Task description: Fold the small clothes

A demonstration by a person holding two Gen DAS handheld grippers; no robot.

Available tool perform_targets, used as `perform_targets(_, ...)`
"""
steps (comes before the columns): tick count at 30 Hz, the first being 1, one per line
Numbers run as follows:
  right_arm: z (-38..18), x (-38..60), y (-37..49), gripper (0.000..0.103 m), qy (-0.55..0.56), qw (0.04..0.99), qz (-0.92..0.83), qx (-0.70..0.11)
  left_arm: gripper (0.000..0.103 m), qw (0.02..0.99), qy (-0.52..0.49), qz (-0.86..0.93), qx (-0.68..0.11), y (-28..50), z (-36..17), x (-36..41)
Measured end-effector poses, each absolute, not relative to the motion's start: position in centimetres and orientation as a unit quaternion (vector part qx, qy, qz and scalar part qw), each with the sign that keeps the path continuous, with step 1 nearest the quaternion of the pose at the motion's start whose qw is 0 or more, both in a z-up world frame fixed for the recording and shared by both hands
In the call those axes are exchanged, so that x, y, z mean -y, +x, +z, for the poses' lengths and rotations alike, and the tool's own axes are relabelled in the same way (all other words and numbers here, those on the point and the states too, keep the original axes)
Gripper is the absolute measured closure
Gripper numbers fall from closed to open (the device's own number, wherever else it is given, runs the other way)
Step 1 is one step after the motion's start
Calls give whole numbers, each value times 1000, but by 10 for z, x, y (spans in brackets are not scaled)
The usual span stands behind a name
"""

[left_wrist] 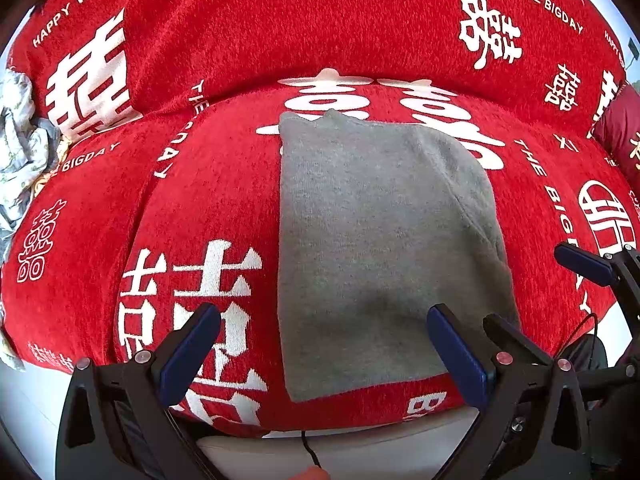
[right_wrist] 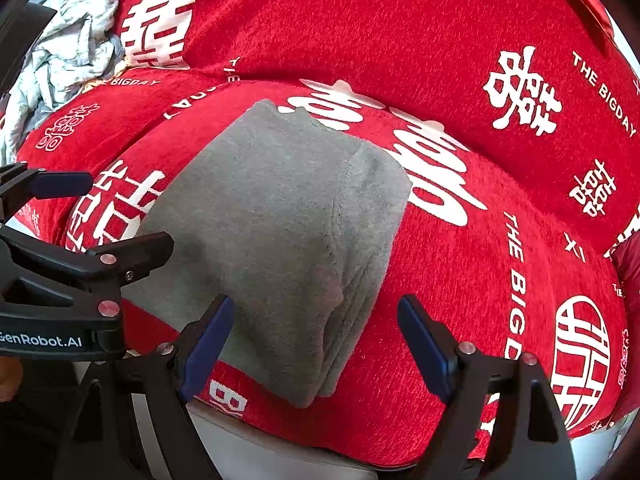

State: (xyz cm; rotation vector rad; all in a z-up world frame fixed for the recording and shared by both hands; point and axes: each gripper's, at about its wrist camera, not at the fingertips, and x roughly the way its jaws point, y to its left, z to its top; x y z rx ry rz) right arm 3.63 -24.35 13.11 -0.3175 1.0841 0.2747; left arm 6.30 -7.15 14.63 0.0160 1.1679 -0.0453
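This looks like a room in a home, probably a living room. A sofa [left_wrist: 224, 184] fills both views, with a seat cushion and a back cushion, and it is covered with a red woven cover [right_wrist: 420, 32] that has white double-happiness signs and the words "HAPPY WEDDING" and "THE BIGDAY". At the left end of the sofa lies a crumpled heap of pale printed laundry [right_wrist: 76, 44].
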Motion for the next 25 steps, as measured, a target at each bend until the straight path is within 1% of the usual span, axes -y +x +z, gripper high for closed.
perform_targets(25,129,241,35,17,-149,835,129,-513,0,833,7,-28,-553,61,145,73)
